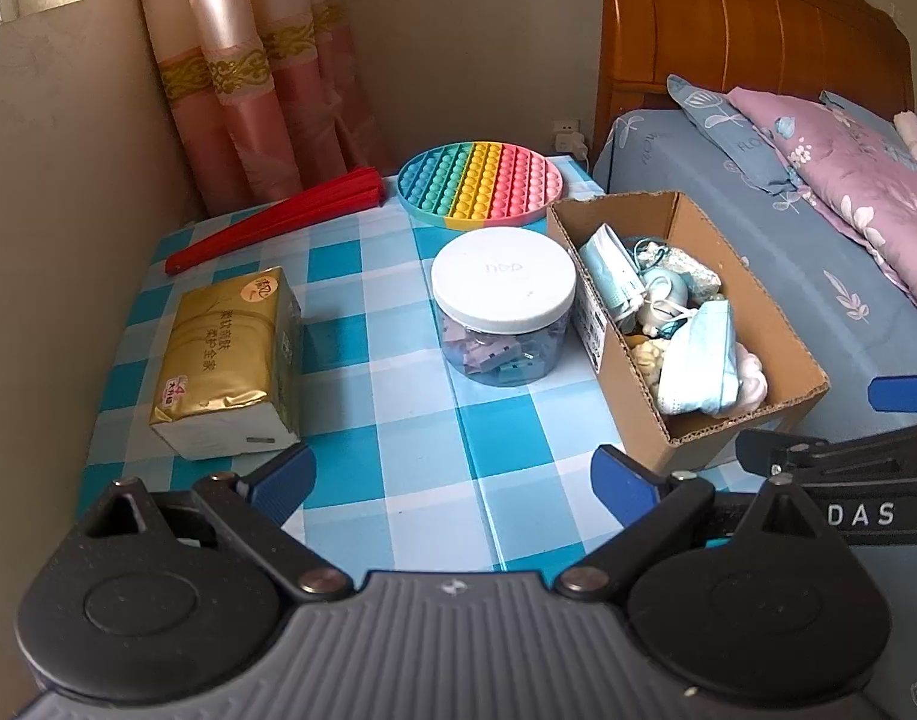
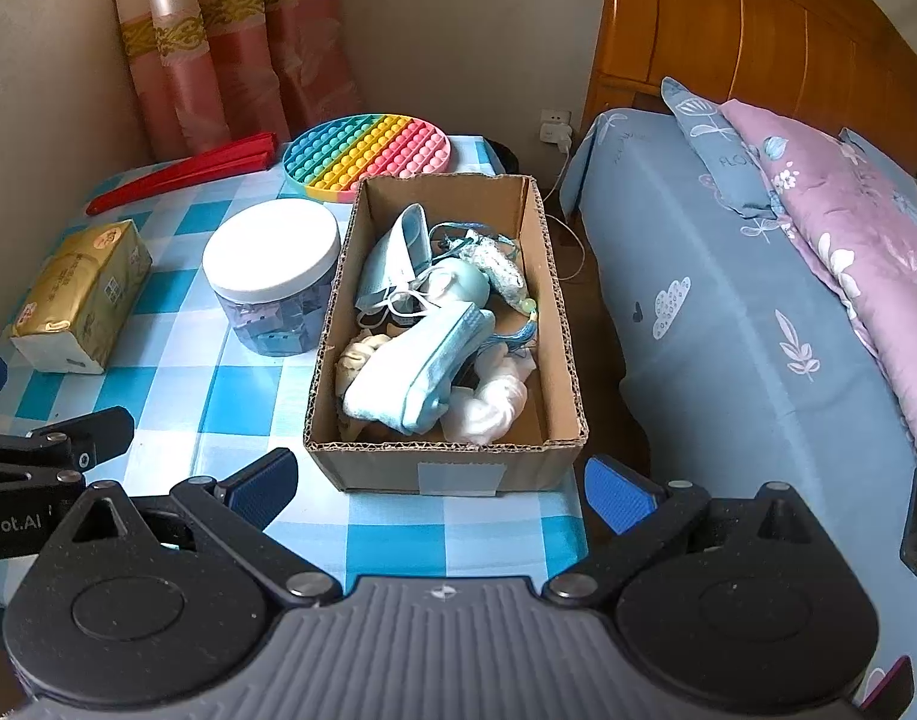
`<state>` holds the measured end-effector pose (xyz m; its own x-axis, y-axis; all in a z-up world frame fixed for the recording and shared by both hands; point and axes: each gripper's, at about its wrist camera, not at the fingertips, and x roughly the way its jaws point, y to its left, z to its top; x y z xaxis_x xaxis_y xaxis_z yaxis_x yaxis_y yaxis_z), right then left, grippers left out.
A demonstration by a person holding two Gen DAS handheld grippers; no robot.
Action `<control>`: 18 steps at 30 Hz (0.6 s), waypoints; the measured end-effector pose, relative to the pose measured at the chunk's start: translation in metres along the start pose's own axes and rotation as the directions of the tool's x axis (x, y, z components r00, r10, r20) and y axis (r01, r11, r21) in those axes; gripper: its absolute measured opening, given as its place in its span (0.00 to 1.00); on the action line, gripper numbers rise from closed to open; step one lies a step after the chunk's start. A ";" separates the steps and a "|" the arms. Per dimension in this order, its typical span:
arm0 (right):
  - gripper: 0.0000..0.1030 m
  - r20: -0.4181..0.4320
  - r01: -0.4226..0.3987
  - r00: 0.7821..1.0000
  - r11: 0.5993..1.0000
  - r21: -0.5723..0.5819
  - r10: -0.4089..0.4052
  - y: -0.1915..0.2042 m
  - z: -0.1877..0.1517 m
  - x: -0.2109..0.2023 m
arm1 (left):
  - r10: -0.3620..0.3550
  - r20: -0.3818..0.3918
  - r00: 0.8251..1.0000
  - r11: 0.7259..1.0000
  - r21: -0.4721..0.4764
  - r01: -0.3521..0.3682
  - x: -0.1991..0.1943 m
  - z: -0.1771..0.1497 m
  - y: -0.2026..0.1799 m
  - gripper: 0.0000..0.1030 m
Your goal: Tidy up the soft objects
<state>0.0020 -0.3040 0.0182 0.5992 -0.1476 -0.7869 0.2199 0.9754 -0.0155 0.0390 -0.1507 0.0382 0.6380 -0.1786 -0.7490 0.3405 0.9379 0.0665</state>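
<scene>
1. Both hand-held grippers hung low over the near edge of the table (image 1: pixel 392 438), side by side. The left hand-held gripper (image 1: pixel 452 480) stood wide with nothing between its blue pads; the right hand-held gripper (image 2: pixel 440 492) likewise wide and empty.
2. The soft objects lay heaped in the cardboard box (image 2: pixel 554 324) at the table's right edge, next to the bed (image 2: pixel 728 312): a pale blue face mask (image 2: pixel 422 372) on top, white cloth (image 2: pixel 494 408) beside it, a tasselled sachet (image 2: pixel 500 267) farther back.
3. Left of the box, touching or nearly so, a white-lidded jar (image 1: pixel 503 282); well apart to the left, a gold tissue pack (image 1: pixel 224 360). Behind them a rainbow pop mat (image 1: pixel 479 183) and a red folded fan (image 1: pixel 272 219).
4. Judgement: the work looked either at its start or close to done; nothing soft lay loose except perhaps the tissue pack.
5. A next move on the pack would call for the left gripper to straddle its narrow width and squeeze gently, as the wrapping should give.
</scene>
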 end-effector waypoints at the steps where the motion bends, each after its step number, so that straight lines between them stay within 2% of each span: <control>1: 1.00 0.000 -0.001 1.000 1.000 -0.001 0.001 0.000 0.000 0.000 | 0.000 0.001 1.000 1.000 -0.002 0.000 0.000 0.000 0.000 0.95; 18: 1.00 0.004 -0.003 1.000 1.000 0.000 0.003 0.000 0.000 0.000 | 0.003 0.003 1.000 1.000 -0.006 -0.003 -0.002 0.003 0.001 0.95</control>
<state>0.0021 -0.3042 0.0182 0.6029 -0.1456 -0.7844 0.2186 0.9757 -0.0131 0.0400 -0.1505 0.0415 0.6413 -0.1771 -0.7466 0.3350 0.9400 0.0648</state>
